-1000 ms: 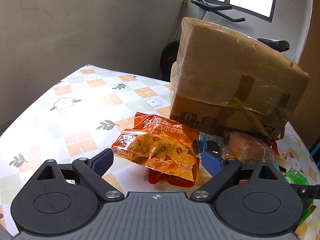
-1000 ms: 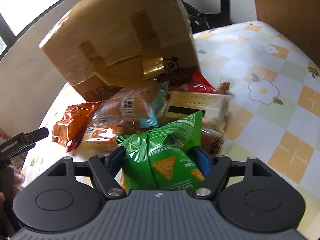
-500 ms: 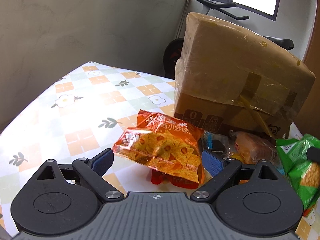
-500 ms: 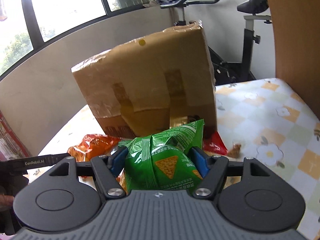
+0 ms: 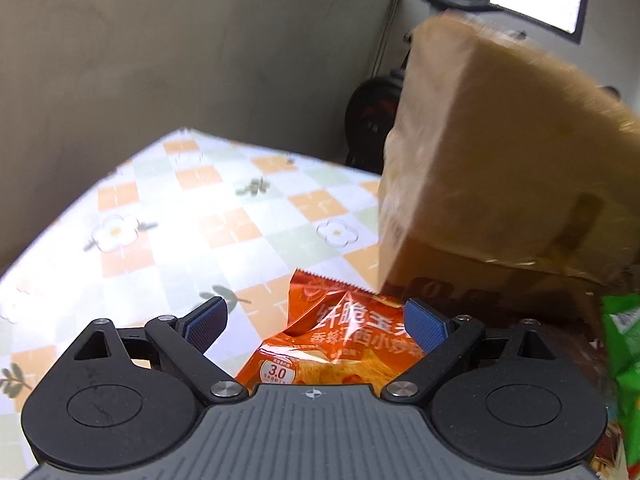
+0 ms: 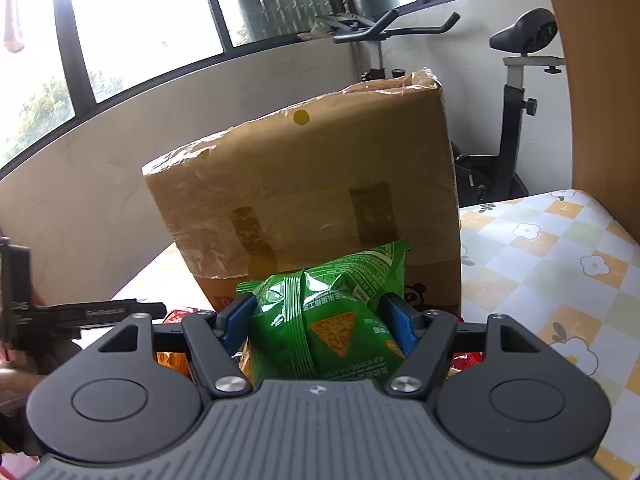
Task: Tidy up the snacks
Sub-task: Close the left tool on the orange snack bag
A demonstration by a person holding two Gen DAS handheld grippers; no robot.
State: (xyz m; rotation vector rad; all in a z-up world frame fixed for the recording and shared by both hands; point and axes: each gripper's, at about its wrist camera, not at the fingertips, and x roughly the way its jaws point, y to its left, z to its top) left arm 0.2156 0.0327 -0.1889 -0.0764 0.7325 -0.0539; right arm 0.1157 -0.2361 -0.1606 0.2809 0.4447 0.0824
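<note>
Since a second ago the right hand-held gripper (image 6: 316,322) has lifted the green bag (image 6: 328,320) clear of the snack pile, and the box (image 6: 316,184) now fills the view straight ahead instead of looming from above. Its blue pads (image 6: 236,320) clench the bag from both sides, the crumpled top of the bag rising in front of the box's lower face. The left hand-held gripper (image 5: 316,326) has closed in on the orange bag (image 5: 340,344), which now lies between its spread, released pads (image 5: 208,322) with a clear gap on the left; whether the right pad touches it cannot be told. That bag rests on the checked tabletop (image 5: 192,216) just beside the box (image 5: 500,168). An exercise bike (image 6: 516,92) stands behind the tabletop.
</note>
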